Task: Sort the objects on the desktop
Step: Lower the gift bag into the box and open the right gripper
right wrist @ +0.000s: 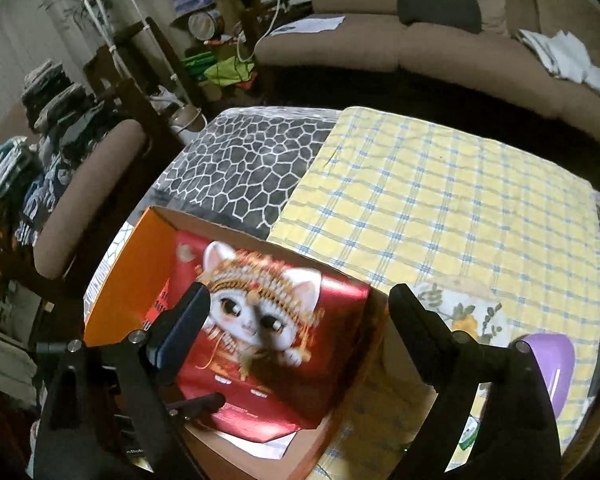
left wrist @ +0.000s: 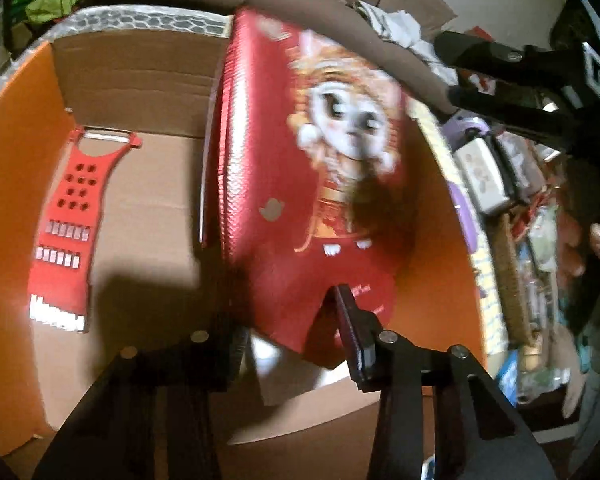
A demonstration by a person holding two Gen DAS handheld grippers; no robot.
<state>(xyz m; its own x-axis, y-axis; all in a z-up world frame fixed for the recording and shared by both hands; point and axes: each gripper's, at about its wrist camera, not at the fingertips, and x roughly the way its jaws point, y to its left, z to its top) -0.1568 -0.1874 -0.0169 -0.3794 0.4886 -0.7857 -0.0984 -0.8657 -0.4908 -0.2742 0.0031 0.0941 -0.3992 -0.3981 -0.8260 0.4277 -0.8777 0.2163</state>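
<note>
A red cat-print gift book (left wrist: 300,184) leans tilted inside an orange-sided cardboard box (left wrist: 16,184). My left gripper (left wrist: 284,328) is shut on the book's lower edge; one finger (left wrist: 355,332) lies on its cover, the other is hidden behind it. A red grater (left wrist: 70,220) lies flat on the box floor at the left. In the right wrist view the book (right wrist: 276,336) fills the box (right wrist: 140,276), and my right gripper (right wrist: 300,312) hovers above it, open and empty. The right gripper also shows in the left wrist view (left wrist: 511,80).
A yellow checked cloth (right wrist: 439,208) and a grey pebble-pattern mat (right wrist: 244,164) cover the table. A floral item (right wrist: 463,312) and a purple object (right wrist: 555,364) sit right of the box. Clutter (left wrist: 519,208) lies right of the box. A sofa (right wrist: 419,40) stands behind.
</note>
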